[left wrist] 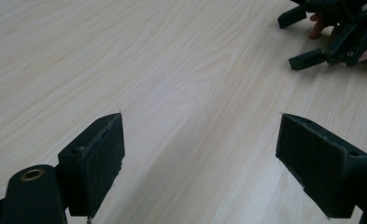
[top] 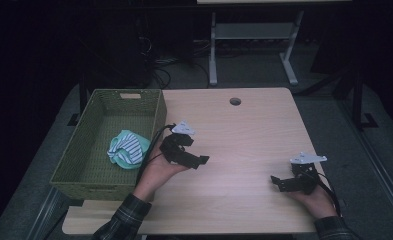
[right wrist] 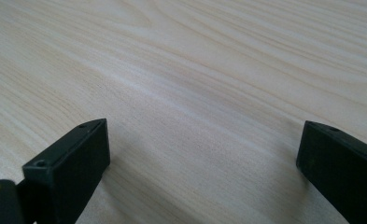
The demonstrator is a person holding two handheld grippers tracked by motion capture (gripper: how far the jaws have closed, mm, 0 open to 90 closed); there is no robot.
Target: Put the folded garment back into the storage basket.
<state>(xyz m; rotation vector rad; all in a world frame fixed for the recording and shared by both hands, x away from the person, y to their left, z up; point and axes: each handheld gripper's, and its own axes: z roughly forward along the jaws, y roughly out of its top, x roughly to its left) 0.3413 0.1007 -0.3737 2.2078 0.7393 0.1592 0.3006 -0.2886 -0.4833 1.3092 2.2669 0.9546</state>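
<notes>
A green woven basket stands at the table's left edge, with a rolled teal and white striped cloth inside it. My left gripper hovers just right of the basket, held in a hand, open with nothing between its jaws. In the left gripper view the left gripper has its jaws spread wide over bare wood, and the right gripper lies farther off at the top right. My right gripper rests near the front right of the table, open and empty. The right gripper also stands wide over bare wood in its own view.
The light wooden table has a round cable hole near its far edge. A white desk frame and cables on the floor lie beyond the table. Dark floor surrounds the table on both sides.
</notes>
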